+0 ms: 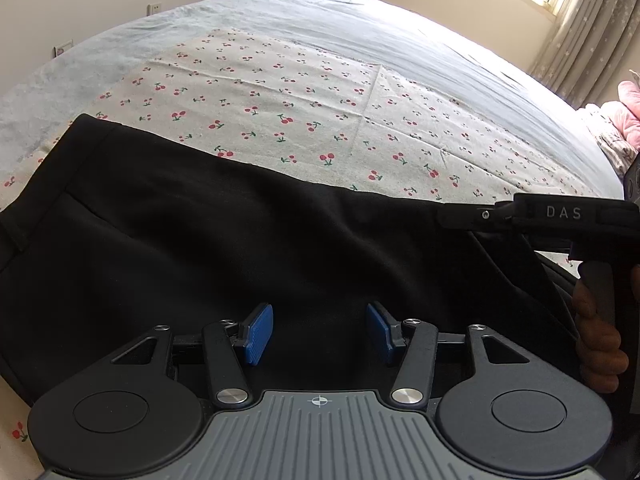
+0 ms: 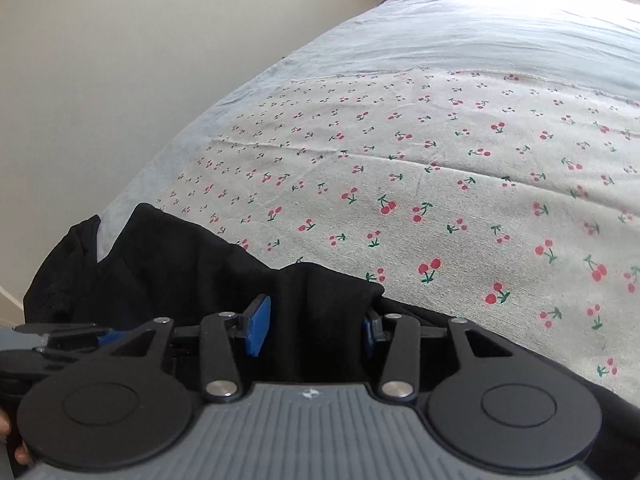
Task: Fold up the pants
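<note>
My left gripper (image 1: 320,332) sat at the bottom centre of the left wrist view, blue pads (image 1: 259,334) spread wide, nothing between them but the black pants (image 1: 240,240) lying flat underneath. Pants filled the lower half of that frame, running from the left edge to the right edge, upper edge slanting down toward the right. A hem or waistband fold showed at the left edge. At the right edge of the same frame my right gripper (image 1: 460,216) came in sideways, body marked DAS, with my right hand (image 1: 596,344) wrapped on its handle; I could not tell from there how its jaws stood. In the right wrist view my right gripper (image 2: 316,330) was at the bottom centre, pads apart, with a raised bunch of the pants (image 2: 320,300) standing between them; fabric seemed to touch the right pad (image 2: 370,330), left pad clear of it, not squeezed shut. More black cloth piled toward the lower left of that frame. Beyond the pants lay the cherry-print sheet (image 2: 440,180) across the middle of both frames, creased. Farther up was the pale blue-grey bedspread (image 1: 300,16). Wall (image 2: 100,60) at upper left, curtain (image 1: 588,28) and bright window at upper right of the left view, pink bundle (image 1: 624,120) at its right edge.
</note>
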